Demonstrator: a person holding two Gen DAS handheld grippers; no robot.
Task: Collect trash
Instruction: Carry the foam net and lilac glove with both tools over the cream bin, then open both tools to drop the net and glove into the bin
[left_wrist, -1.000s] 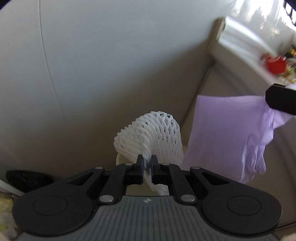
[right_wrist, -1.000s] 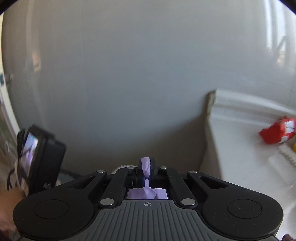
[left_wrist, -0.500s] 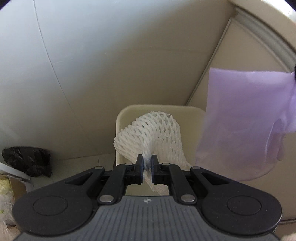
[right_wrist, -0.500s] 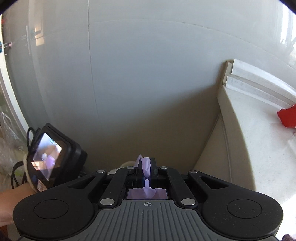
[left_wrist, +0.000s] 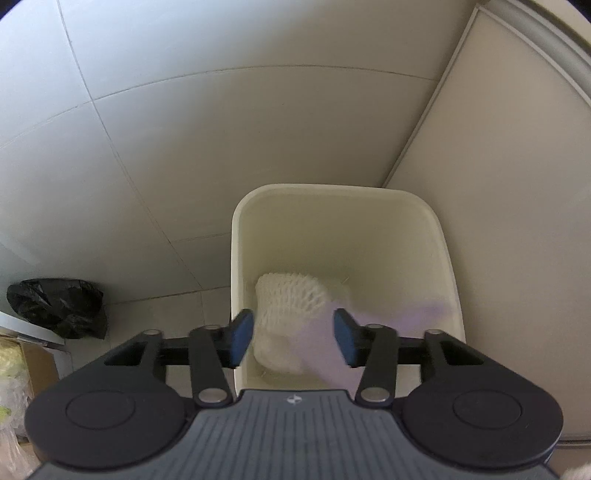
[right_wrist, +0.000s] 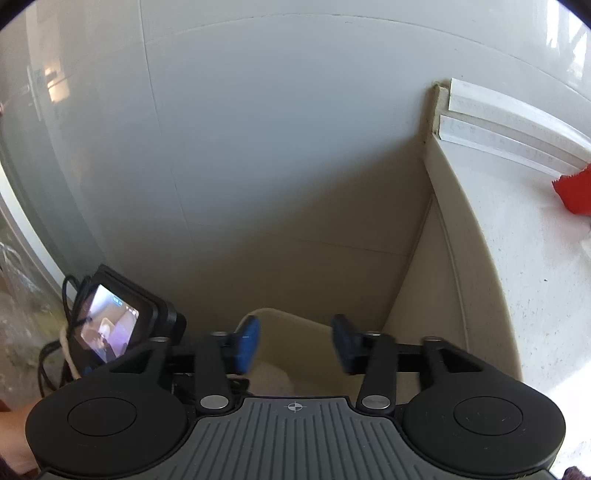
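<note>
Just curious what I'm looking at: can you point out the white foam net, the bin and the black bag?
white foam net (left_wrist: 291, 295), left wrist view, on its mesh.
bin (left_wrist: 334, 189), left wrist view, on its far rim.
black bag (left_wrist: 59, 306), left wrist view, on its crumpled middle.

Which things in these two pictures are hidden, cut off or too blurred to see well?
- Purple sheet: left wrist view, motion blur; its shape is unclear.
- Bin: left wrist view, its near part is covered by the left tongs, whose jaws are opening over it.
- Foam net: lower end is behind the blur.
- Red item: right wrist view, cut by the right edge.
- Screen: right wrist view, too small to read.
</note>
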